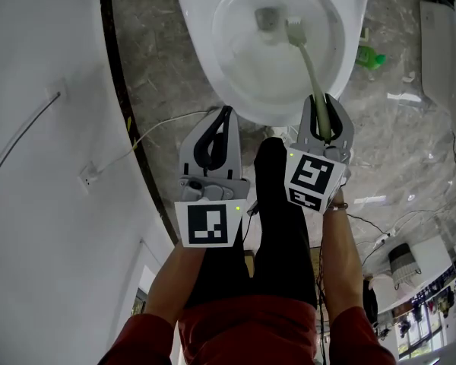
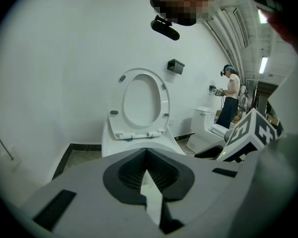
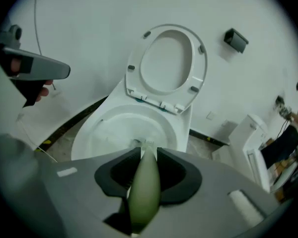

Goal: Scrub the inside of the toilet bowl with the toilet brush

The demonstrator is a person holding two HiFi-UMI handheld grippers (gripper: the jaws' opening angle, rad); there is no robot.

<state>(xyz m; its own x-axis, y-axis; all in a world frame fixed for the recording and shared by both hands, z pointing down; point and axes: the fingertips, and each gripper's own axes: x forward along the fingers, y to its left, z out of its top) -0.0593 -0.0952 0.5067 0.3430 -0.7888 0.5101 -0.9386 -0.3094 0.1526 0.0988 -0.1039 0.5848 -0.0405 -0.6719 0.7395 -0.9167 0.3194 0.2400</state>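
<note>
Head view: right gripper (image 1: 321, 106) clamped on the toilet brush (image 1: 308, 61) handle, bristle head low inside the toilet bowl (image 1: 213, 73). Left gripper (image 1: 225, 115) beside the bowl.
Left gripper view: jaws together, nothing between them.
Right gripper view: jaws pinch the green handle.

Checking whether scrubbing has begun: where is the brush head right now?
In the head view the brush head is inside the toilet bowl, just right of the drain, at the end of the toilet brush clamped in the right gripper.
</note>
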